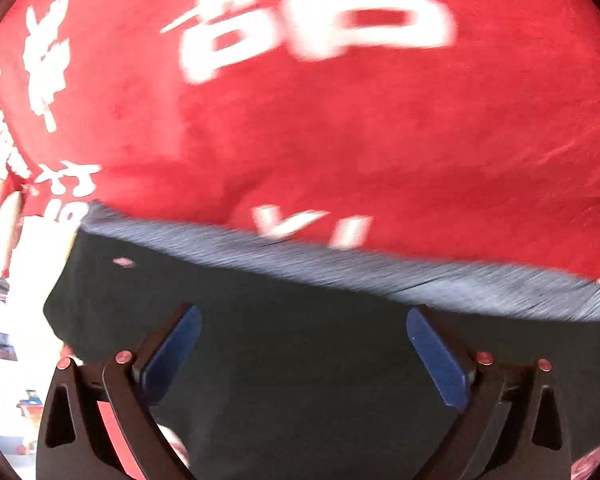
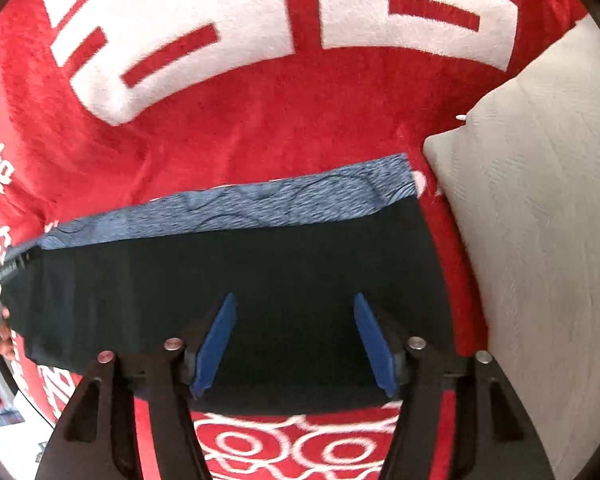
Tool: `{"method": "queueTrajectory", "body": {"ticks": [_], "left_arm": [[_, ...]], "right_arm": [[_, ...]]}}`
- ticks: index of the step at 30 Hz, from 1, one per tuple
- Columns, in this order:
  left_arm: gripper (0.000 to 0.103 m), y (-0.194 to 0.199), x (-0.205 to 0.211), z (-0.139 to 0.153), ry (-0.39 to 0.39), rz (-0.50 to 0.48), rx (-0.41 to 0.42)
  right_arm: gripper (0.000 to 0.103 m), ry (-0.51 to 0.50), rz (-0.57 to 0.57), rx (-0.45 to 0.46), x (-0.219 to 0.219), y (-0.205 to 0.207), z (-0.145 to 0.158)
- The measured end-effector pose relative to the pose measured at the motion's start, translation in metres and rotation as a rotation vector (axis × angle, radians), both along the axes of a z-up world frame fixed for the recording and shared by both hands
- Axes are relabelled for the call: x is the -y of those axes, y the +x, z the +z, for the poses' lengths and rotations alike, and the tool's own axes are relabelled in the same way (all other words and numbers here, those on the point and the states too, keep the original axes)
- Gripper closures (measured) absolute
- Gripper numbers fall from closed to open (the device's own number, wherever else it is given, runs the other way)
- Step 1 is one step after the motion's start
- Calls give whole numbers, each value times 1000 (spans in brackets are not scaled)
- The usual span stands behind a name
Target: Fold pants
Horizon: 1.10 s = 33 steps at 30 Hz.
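Left gripper [image 1: 303, 354]: jaws spread wide over the dark pants [image 1: 300, 340], nothing between the blue pads [image 1: 172, 354]; whether the tips touch the cloth cannot be told. Right gripper [image 2: 296, 340]: jaws likewise wide apart above the same pants [image 2: 236, 280], holding nothing. The pants lie flat on a red blanket [image 2: 260, 128] with white lettering, the grey-blue waistband [image 2: 240, 208] forming the far edge in both views. The left view is motion-blurred; it shows the pants' left edge and corner and, beyond the blanket's left border, bright clutter too blurred to identify. The right view is sharp and shows what the left does not: the pants' right edge, their near edge passing just under the fingers with patterned blanket below, and a beige cushion [image 2: 540, 220] near the right side, its corner close to the waistband's end. At that view's far left edge sit a black object and fingertips [image 2: 4, 332] touching the pants. Open blanket lies beyond the waistband in both views; room on the right is limited by the cushion.
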State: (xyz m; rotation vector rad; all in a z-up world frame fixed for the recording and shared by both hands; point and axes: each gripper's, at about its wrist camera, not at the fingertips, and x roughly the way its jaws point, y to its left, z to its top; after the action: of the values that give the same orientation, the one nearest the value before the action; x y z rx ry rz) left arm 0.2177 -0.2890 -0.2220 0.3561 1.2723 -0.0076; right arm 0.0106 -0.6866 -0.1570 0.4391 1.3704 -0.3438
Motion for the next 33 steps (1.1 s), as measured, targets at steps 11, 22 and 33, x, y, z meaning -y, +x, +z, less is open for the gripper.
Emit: {"method": "queueTrajectory", "body": {"ticks": [11, 22, 33], "left_arm": [[0, 22, -141, -14, 17, 6, -16], [0, 56, -265, -43, -84, -74, -41], [0, 60, -277, -51, -163, -104, -13]], "right_arm": [[35, 171, -72, 118, -120, -5, 11], [36, 545, -42, 184, -339, 30, -34], [48, 614, -130, 191, -366, 62, -78]]}}
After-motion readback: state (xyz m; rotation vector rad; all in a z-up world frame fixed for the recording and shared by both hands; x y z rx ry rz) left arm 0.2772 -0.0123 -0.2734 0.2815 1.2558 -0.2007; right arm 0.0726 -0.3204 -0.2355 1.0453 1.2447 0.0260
